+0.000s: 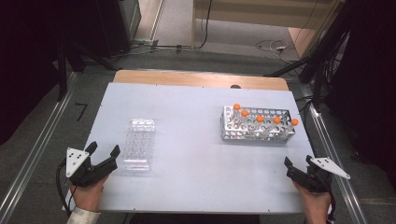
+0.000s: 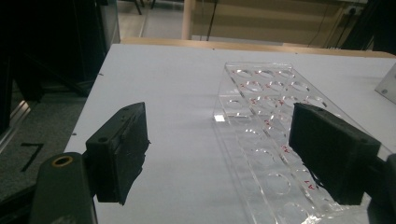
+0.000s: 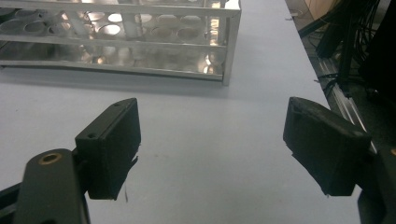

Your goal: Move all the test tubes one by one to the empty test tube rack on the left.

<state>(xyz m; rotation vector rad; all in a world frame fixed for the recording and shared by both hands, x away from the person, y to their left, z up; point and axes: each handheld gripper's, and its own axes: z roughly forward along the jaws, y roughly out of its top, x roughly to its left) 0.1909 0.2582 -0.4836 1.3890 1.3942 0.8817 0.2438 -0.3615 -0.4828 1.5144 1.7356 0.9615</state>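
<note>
The left tongs [image 1: 103, 150] stand wide and empty at the near left corner of the white surface [image 1: 196, 154], just beside the near end of a clear plastic rack [image 1: 138, 143] lying flat there. The right tongs [image 1: 299, 162], equally wide and empty, hover near the right edge, well short of the metal rack [image 1: 258, 125] holding orange-capped tubes [image 1: 259, 119]. The clear rack looks light, stiff and slippery, likely best gripped across a long edge; the tubes seem fragile, so take them below the cap.
</note>
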